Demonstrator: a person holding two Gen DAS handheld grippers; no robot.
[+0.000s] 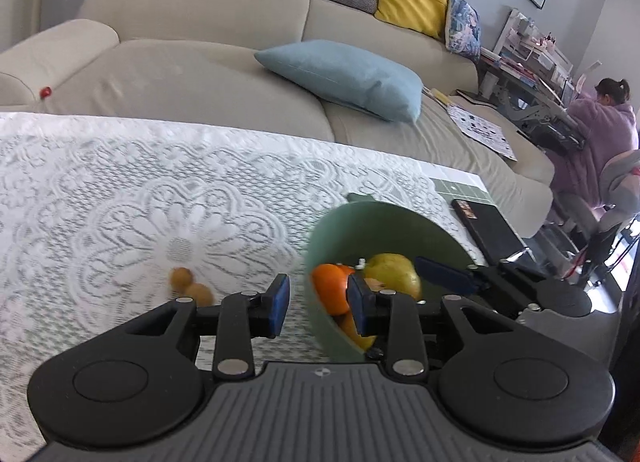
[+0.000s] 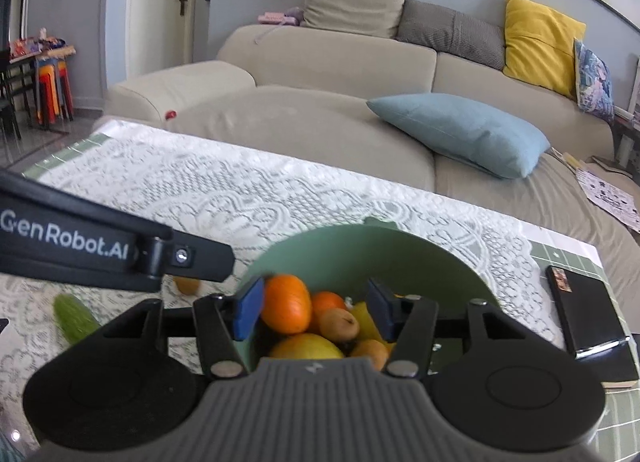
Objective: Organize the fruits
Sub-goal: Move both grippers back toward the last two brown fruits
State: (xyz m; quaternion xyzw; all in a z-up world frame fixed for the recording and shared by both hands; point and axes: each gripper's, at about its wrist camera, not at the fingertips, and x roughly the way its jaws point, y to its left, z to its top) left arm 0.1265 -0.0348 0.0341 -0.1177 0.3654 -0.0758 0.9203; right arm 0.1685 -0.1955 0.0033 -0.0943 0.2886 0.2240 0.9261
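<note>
A green bowl (image 1: 384, 222) stands on the lace tablecloth and holds an orange (image 1: 330, 288), a yellow pear-like fruit (image 1: 394, 274) and other fruit. My left gripper (image 1: 318, 304) is open and empty at the bowl's left rim. Two small brown fruits (image 1: 190, 286) lie on the cloth left of it. In the right wrist view the bowl (image 2: 360, 250) is full of fruit. My right gripper (image 2: 316, 310) is open over it, with an orange (image 2: 286, 304) beside its left finger. A green fruit (image 2: 76, 320) lies on the cloth at left.
A black book (image 2: 588, 322) lies on the table right of the bowl. The left gripper's body (image 2: 100, 246) crosses the right wrist view at left. A beige sofa (image 1: 200, 42) with cushions stands behind the table. A person (image 1: 600, 130) sits far right.
</note>
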